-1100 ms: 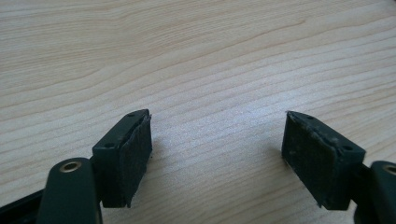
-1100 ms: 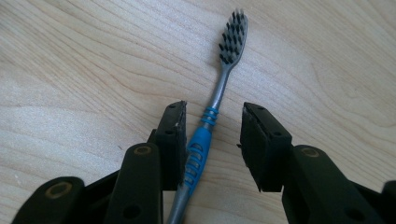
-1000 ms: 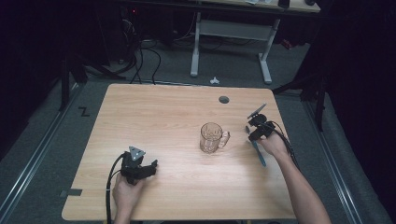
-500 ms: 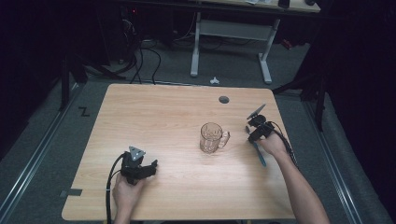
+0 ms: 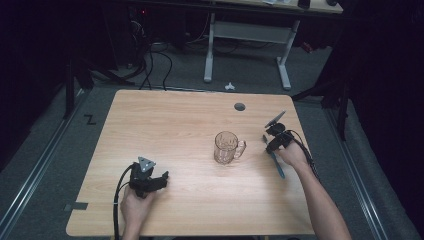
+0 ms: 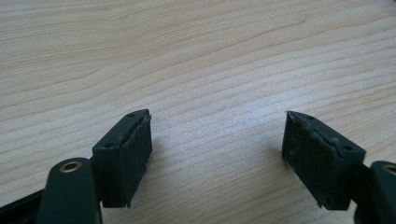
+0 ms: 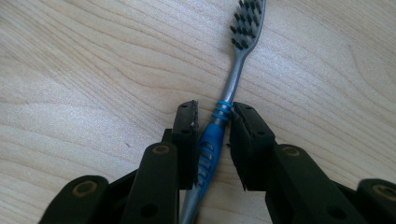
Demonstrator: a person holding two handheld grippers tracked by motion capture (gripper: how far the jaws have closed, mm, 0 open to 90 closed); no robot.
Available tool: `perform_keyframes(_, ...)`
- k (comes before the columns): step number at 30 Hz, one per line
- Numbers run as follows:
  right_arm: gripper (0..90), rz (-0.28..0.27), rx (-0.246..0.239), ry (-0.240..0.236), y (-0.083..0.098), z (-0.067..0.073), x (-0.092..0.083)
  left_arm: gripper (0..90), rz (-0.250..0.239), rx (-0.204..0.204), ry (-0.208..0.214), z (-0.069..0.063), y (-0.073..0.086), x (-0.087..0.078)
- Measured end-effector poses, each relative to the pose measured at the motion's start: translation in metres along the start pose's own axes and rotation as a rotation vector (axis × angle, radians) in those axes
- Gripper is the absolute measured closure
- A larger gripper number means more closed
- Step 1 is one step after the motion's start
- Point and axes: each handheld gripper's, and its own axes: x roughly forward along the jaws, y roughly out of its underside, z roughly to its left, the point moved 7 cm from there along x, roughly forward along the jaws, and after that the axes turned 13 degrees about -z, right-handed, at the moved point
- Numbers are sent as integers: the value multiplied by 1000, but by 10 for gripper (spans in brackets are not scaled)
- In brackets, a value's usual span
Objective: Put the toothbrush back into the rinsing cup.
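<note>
The right claw (image 7: 212, 119) has just been closing around the toothbrush (image 7: 219, 119) lying flat on the desk (image 7: 70, 70) (grip zone, for lifting); the left claw (image 6: 217, 144) rests open, empty.

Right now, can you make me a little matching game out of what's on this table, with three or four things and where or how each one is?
Things:
1. mug
2. toothbrush
3. left gripper
4. round hole

States:
A. jaws wide apart over bare wood
B. lies flat between the right gripper's jaws
C. near the table's far edge
D. clear glass, upright, mid-table

Pairs: 1-D, 2-B, 3-A, 4-C
</note>
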Motion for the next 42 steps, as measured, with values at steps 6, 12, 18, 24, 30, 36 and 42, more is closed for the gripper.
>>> perform_keyframes(6,760,-2,0,-10,0,1,0,249,0,1,-1,0,0,0)
perform_keyframes(12,786,-2,-10,-9,0,2,0,249,0,1,-1,0,0,0)
perform_keyframes(18,792,-12,-24,5,-1,3,0,249,1,1,-1,0,0,0)
perform_keyframes(24,795,-16,-31,10,-1,4,0,249,0,0,0,0,0,0)
perform_keyframes(30,798,-24,-36,8,-1,4,0,249,-1,-1,1,0,0,0)
perform_keyframes(36,798,-36,-42,1,-2,7,1,249,-1,-1,1,0,0,0)
perform_keyframes(42,798,-45,-46,-8,-2,10,1,249,-1,-1,1,0,0,0)
